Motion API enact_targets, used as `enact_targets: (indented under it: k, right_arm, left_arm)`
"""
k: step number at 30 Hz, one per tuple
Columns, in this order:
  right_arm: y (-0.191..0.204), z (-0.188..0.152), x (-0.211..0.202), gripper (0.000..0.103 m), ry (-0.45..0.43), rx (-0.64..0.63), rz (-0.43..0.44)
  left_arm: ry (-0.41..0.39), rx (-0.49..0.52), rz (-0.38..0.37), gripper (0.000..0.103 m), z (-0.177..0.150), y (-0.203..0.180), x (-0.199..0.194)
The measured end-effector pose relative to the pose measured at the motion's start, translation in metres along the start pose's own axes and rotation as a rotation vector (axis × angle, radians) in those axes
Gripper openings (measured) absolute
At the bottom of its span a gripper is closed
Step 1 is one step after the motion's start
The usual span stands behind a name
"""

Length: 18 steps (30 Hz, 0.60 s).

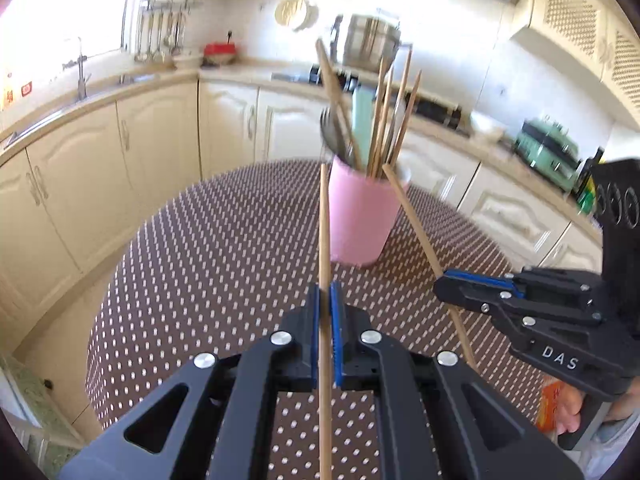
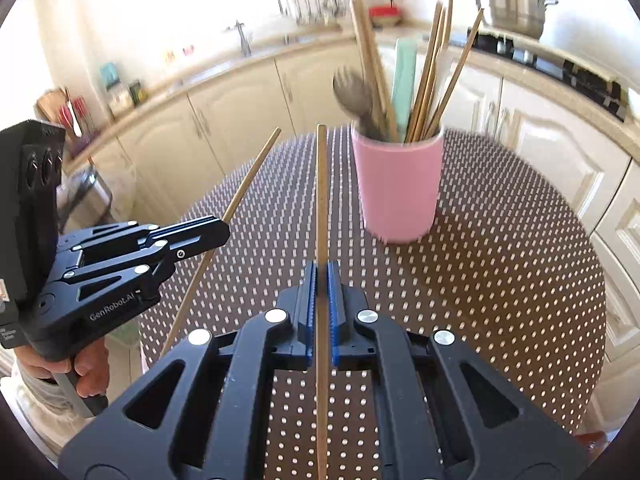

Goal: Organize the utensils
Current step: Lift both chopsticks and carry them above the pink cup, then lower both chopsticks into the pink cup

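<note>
A pink cup point(image 1: 362, 216) point(image 2: 398, 188) stands on the round dotted table, holding several wooden chopsticks, a metal spork and a pale green handle. My left gripper point(image 1: 325, 300) is shut on a wooden chopstick point(image 1: 324, 224) that points up toward the cup. My right gripper point(image 2: 322, 280) is shut on a second chopstick point(image 2: 321, 200), also raised in front of the cup. Each gripper shows in the other's view: the right gripper point(image 1: 440, 282) with its chopstick point(image 1: 412, 216) at the right, the left gripper point(image 2: 224, 232) with its chopstick point(image 2: 248, 184) at the left.
The brown tablecloth with white dots point(image 1: 208, 264) point(image 2: 500, 280) covers the round table. Cream kitchen cabinets point(image 1: 100, 168), a sink with a tap point(image 1: 82, 76), a large steel pot point(image 1: 370, 42) and a green appliance point(image 1: 548, 152) ring the room. A hand point(image 2: 86, 372) grips the left handle.
</note>
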State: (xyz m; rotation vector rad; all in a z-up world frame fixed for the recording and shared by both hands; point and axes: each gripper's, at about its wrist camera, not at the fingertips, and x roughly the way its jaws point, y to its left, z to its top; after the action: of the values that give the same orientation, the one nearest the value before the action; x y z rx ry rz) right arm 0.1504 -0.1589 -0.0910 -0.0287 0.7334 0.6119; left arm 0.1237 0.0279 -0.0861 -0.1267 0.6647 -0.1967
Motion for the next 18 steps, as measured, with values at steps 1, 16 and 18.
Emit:
enact_targets:
  k: [1,16,18]
  right_arm:
    - [0.001,0.005,-0.004,0.006,-0.024,0.009,0.001]
    - [-0.031,0.051,-0.045,0.006,-0.476,0.125,-0.052]
    - [-0.036,0.056,-0.045,0.006,-0.521,0.129,-0.062]
  left_arm:
    - [-0.022,0.002,-0.005,0.005,0.002,0.000,-0.003]
    - [-0.527,0.000,-0.200,0.005,0.055,-0.020,-0.015]
    - [-0.558,-0.003,-0.217,0.005,0.065,-0.027,-0.003]
